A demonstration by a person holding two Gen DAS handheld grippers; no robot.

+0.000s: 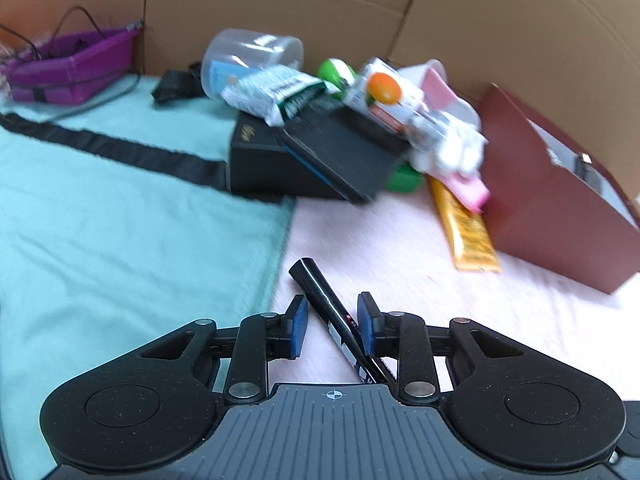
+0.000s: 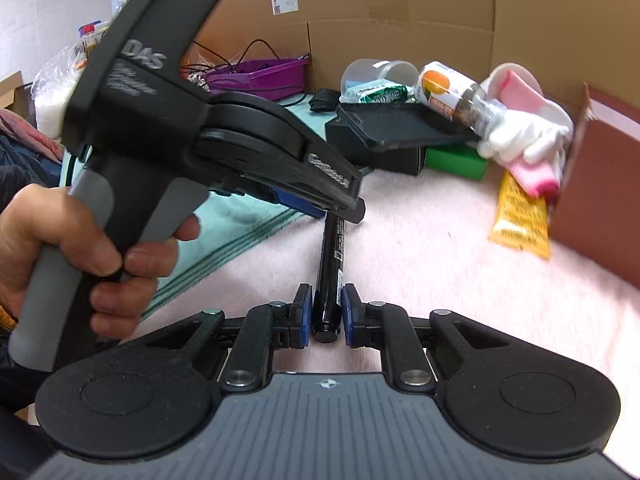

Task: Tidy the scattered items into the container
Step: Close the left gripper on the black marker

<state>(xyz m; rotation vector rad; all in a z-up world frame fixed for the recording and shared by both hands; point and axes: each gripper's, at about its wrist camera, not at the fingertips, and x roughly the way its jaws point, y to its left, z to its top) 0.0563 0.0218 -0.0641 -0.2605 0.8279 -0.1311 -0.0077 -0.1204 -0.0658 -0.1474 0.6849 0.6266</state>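
Observation:
A black marker pen [image 1: 340, 320] [image 2: 330, 276] lies on the pink cloth. My left gripper [image 1: 333, 316] is open, its blue pads either side of the pen with gaps; it also shows in the right wrist view [image 2: 320, 204], held over the pen's far end. My right gripper [image 2: 327, 312] has its pads tight against the pen's near end. The brown container [image 1: 560, 208] [image 2: 600, 184] stands at the right. A pile lies behind: black box [image 1: 260, 160], snack packet [image 1: 276, 94], bottle with an orange label [image 2: 444, 88], white and pink gloves [image 2: 528, 140], yellow tube [image 1: 466, 232].
A purple tray [image 1: 68, 68] with cables sits at the far left. A teal towel [image 1: 120, 220] covers the left side, with a black strap [image 1: 120, 148] across it. Cardboard walls [image 1: 480, 20] close the back. A clear plastic cup [image 2: 372, 72] lies tipped over.

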